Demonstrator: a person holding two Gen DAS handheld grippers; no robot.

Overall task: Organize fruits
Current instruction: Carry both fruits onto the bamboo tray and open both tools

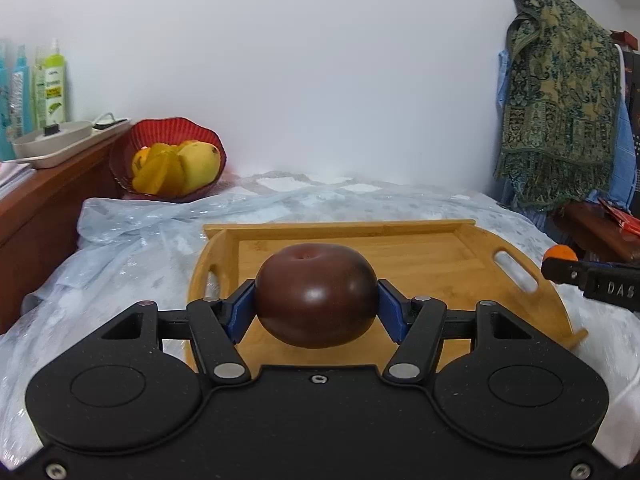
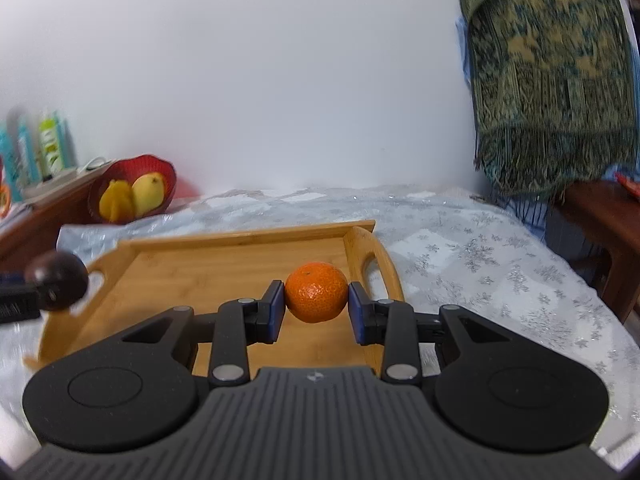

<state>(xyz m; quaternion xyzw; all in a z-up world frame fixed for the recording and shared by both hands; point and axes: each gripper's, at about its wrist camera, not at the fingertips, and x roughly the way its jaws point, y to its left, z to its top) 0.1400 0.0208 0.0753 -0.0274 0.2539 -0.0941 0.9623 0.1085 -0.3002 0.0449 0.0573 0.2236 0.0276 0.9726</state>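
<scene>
Surfaces: gloss on fruit, matt on tooling.
Dark maroon round fruit (image 1: 316, 300) smooth, glossy; small orange mandarin (image 2: 317, 292) dimpled, matt-sheen. Rectangular bamboo-wood tray (image 1: 420, 248) smooth, grained. Crinkled silvery snowflake plastic sheet (image 2: 480, 264) shiny. Black speckled plastic gripper body (image 1: 316, 420) matt.

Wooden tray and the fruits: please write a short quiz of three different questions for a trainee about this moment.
1. True or false: the wooden tray has fruit lying on it.
2. Which fruit is between the fingers of the left gripper?
A. dark red apple
B. orange
C. mango
3. Fill in: the yellow fruits lie in a ____ basket at the far left of the bed.

Key:
1. False. Its floor is bare; both fruits are held above it.
2. A. The orange is in the right gripper.
3. Red.
</scene>
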